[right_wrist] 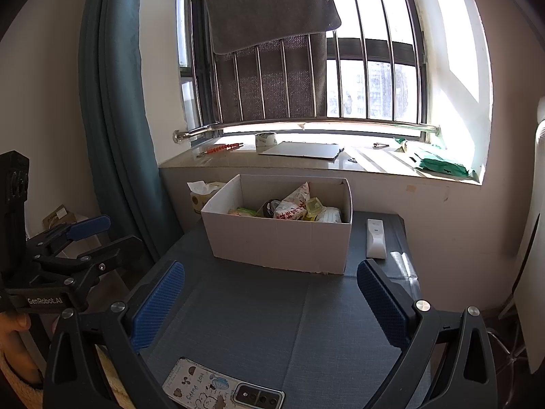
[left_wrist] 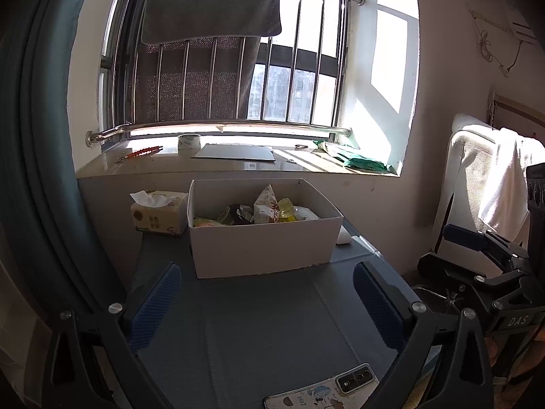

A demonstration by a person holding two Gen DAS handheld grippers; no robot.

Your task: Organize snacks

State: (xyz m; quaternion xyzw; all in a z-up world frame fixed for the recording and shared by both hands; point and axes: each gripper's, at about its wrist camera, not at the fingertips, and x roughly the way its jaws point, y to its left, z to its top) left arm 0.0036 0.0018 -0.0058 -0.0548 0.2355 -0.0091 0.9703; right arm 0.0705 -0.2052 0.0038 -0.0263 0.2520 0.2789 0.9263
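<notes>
A white cardboard box (left_wrist: 262,245) stands on the dark grey table (left_wrist: 272,323), also in the right wrist view (right_wrist: 279,242). Several snack packets (left_wrist: 269,209) lie inside it: a white-and-red pouch (right_wrist: 293,204), yellow jelly cups (right_wrist: 315,208) and green packets. My left gripper (left_wrist: 269,293) is open and empty, held back from the box. My right gripper (right_wrist: 270,293) is open and empty, also short of the box. Each gripper shows at the edge of the other's view.
A tissue pack (left_wrist: 158,213) sits left of the box. A white remote (right_wrist: 375,238) lies right of it. A phone in a patterned case (right_wrist: 221,390) lies at the near table edge. A windowsill (left_wrist: 221,163) holds tape, a board and green bags.
</notes>
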